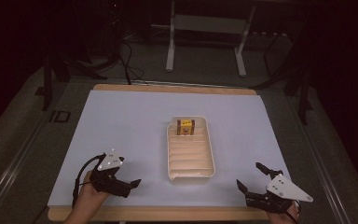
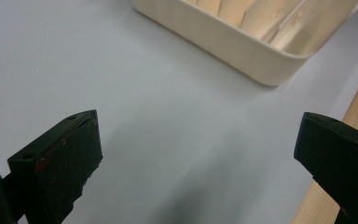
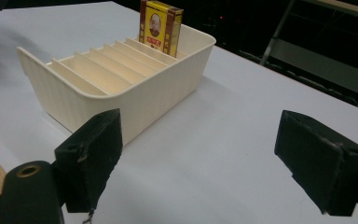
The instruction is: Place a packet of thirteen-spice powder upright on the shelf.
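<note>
A cream slotted tray (image 1: 191, 176) lies in the middle of the white mat, long side running away from me. A yellow and red box (image 1: 185, 127) stands upright in its farthest slot; the other slots are bare. My left gripper (image 1: 129, 179) rests near the front left of the mat, open, nothing between its jaws. In the left gripper view the open left gripper (image 2: 198, 140) faces a corner of the tray (image 2: 233, 37). My right gripper (image 1: 249, 175) sits at the front right, open too. In the right gripper view the right gripper (image 3: 198, 135) looks at the tray (image 3: 121, 88) and the box (image 3: 161, 25).
The white mat (image 1: 121, 121) covers a wooden table whose front edge (image 1: 168, 213) shows below both hands. Behind the table stand a metal frame (image 1: 170, 46) and loose cables (image 1: 126, 60) on a dark floor. Open mat lies on both sides of the tray.
</note>
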{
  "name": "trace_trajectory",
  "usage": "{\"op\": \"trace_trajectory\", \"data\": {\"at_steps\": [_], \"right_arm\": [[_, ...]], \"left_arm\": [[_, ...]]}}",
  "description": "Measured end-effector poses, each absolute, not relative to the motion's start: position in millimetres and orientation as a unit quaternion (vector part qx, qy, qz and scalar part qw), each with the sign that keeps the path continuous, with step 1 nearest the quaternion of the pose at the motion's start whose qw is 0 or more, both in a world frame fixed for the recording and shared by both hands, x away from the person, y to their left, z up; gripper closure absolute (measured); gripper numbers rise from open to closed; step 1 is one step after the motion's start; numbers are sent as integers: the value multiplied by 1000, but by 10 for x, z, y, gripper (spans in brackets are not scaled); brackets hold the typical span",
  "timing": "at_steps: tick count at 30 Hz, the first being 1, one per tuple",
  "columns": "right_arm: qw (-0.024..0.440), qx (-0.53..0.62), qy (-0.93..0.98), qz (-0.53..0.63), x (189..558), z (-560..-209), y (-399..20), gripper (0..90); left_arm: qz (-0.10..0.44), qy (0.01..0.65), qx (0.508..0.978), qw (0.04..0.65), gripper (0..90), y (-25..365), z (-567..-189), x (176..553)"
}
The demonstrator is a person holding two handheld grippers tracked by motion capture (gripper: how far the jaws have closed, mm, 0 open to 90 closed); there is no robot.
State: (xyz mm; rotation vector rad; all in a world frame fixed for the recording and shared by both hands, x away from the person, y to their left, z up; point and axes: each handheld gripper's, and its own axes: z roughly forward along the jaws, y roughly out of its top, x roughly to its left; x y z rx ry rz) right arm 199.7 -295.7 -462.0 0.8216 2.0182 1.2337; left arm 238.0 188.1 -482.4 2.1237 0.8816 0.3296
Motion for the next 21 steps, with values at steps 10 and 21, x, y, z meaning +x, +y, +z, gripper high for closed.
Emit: {"op": "trace_trajectory", "data": {"at_steps": [10, 21], "right_arm": [[312, 309, 767, 468, 1998, -4621, -2956, 150], [308, 311, 765, 471, 2025, -4625, -2963, 150]], "left_arm": [[125, 364, 828, 407, 8, 1976, -4888, 2313], [123, 366, 829, 403, 8, 1914, -4925, 2352]]}}
